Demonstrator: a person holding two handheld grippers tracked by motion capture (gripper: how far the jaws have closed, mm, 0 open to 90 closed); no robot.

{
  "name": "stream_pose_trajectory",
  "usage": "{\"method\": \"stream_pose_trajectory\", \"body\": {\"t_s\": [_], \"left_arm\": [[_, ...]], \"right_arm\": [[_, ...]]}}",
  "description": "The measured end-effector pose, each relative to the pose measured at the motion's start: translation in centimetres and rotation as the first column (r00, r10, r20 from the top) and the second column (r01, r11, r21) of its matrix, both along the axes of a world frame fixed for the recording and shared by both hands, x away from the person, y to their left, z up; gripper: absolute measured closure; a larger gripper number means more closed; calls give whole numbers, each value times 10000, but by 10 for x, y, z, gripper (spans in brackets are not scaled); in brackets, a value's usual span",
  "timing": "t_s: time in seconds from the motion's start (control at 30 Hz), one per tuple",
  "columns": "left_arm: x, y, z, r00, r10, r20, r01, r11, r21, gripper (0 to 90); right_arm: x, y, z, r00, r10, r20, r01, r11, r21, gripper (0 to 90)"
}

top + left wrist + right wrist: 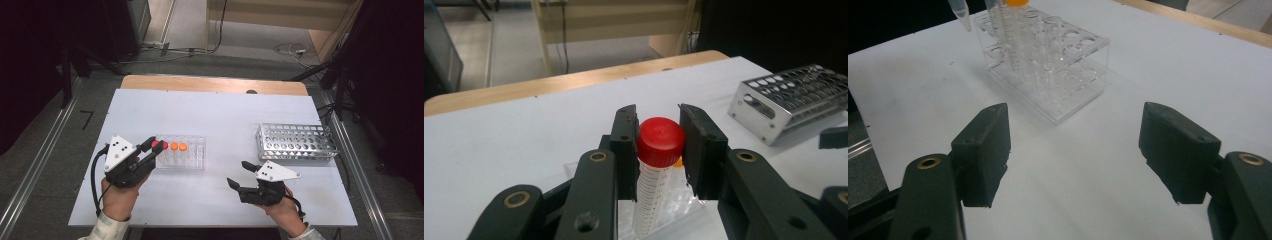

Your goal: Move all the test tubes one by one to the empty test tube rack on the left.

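My left gripper (156, 146) is shut on a clear tube with a red cap (159, 144) at the left end of a clear plastic rack (192, 161). In the left gripper view the red cap (660, 140) sits between the jaws of the left gripper (658, 131), with the graduated tube body hanging below. Two orange-capped tubes (179, 146) stand in the rack beside it. The held tube's pointed tip (961, 19) hangs above the table left of the rack (1068, 65). My right gripper (238, 173) is open and holds nothing, on the table's front right (1075, 150).
A perforated metal rack (297, 141) with no tubes in it stands at the right of the white table (225, 115); the left gripper view has it at its right edge (794, 100). A wooden edge runs along the table's far side. Cables lie on the floor beyond.
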State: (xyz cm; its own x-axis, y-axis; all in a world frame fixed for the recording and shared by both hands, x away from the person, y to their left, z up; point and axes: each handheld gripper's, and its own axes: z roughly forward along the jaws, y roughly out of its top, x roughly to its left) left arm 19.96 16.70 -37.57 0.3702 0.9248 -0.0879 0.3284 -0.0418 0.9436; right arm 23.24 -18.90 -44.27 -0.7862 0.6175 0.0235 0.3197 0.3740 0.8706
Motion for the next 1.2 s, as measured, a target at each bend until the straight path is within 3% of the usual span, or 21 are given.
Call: {"method": "stream_pose_trajectory", "body": {"t_s": [0.3,0.53,0.87,1.2], "left_arm": [[11,6,-1,9980,595,229,-600,9980,181,699],[22,6,-7,9967,781,213,-786,9966,250,699],[31,5,-20,9957,924,-51,-922,9954,267,698],[35,0,-39,9945,886,-558,-866,9955,374,695]], "right_arm": [[2,-6,1,9998,-206,30,206,9998,80,283],[2,-6,1,9997,-249,29,248,9997,81,287],[2,-7,1,9995,-304,55,303,9995,70,293],[2,-7,0,9994,-333,79,333,9994,15,295]]}}
